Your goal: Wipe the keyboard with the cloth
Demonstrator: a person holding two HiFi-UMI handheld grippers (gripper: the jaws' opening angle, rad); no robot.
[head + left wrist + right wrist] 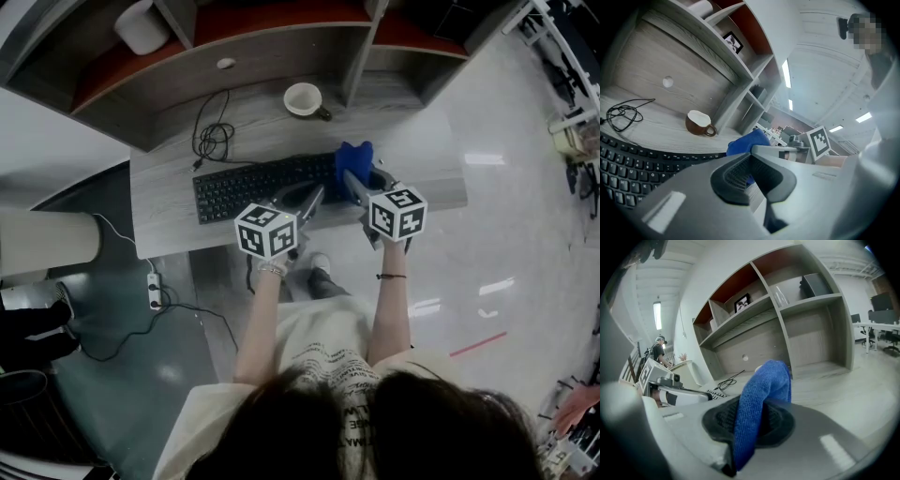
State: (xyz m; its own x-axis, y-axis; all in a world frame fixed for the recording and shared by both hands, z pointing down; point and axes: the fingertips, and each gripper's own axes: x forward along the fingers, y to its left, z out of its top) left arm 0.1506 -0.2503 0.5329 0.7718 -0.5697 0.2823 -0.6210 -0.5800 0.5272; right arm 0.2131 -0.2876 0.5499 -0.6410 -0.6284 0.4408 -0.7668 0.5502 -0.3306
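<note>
The right gripper (749, 423) is clamped on a blue microfibre cloth (761, 394), over the right end of the long black keyboard (262, 186), which stretches leftward across the grey wooden desk (169, 216). The left gripper (754, 174) seems closed and empty, just beside it.

The left tongs (751, 157) had their dark ribbed pads meeting at the tips, with nothing gripped between them. Just beyond the tips rose the blue cloth (746, 141), and to its right sat the grey arm and marker cube (819, 140) of the right tongs (761, 148). Left of and below the tongs lay the black keyboard (628, 168) on the grey wood counter (656, 129). Farther off to the left stood a brown mug (698, 123), upright, and a coiled black cable (622, 115).
</note>
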